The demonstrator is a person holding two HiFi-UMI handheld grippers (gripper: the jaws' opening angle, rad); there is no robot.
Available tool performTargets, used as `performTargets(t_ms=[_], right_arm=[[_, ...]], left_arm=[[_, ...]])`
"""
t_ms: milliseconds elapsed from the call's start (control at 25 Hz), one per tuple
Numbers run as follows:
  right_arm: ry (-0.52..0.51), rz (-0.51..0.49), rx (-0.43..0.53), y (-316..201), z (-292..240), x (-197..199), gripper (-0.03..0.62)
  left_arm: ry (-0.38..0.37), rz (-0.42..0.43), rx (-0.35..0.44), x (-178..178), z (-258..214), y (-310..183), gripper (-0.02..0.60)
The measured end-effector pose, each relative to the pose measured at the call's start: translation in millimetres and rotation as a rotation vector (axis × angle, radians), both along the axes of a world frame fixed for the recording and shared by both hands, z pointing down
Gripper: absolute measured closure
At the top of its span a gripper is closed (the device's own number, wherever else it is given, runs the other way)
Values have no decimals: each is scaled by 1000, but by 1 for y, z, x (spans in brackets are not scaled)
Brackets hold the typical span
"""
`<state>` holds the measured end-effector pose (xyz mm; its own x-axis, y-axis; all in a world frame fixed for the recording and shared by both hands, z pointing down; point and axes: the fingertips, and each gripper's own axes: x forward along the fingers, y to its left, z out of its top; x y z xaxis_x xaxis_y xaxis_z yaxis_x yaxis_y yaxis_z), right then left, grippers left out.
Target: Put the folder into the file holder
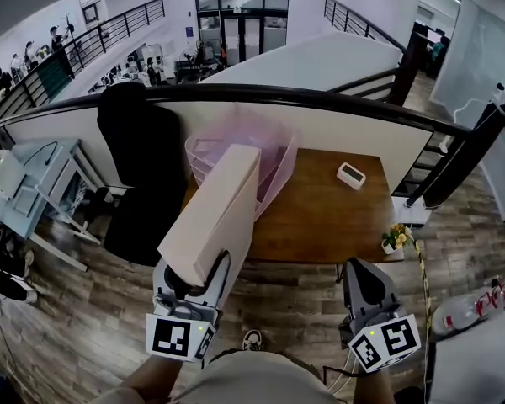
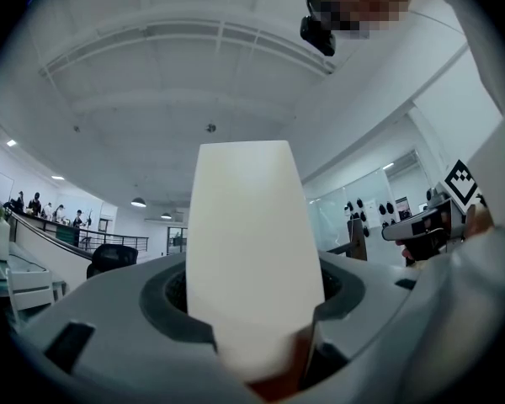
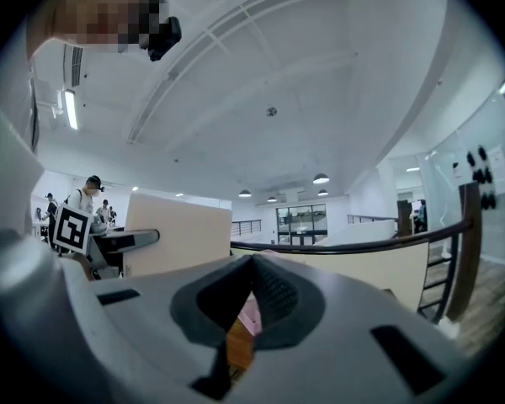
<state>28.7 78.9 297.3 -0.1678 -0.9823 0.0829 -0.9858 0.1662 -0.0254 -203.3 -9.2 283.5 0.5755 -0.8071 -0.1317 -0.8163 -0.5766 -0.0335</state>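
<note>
While left tongs (image 1: 200, 283) clamp folder (image 1: 215, 209), right tongs (image 1: 359, 266) together; file holder (image 1: 279, 168) on table (image 1: 320, 219), black chair (image 1: 141, 171) beside.

Around my wooden bench (image 1: 320, 217)
A small white box (image 1: 351, 176) sits near its far right corner, a black chair (image 1: 143, 175) stands beside its left edge, and a flower pot (image 1: 395, 239) rests on the floor off its near right corner.

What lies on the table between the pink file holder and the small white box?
Nothing; the head view shows only bare wooden table between the pink file holder and the small white box.
</note>
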Motion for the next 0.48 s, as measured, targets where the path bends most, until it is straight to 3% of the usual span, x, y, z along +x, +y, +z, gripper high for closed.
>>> performTargets(t_ms=[280,480], right_arm=[[-12,11,-3,-47,5,12,591],[-1,35,-35,-65,19,33,591]], left_arm=[[-1,49,40,15,-5,-40,293],[-1,37,18,33,2,-65,293]])
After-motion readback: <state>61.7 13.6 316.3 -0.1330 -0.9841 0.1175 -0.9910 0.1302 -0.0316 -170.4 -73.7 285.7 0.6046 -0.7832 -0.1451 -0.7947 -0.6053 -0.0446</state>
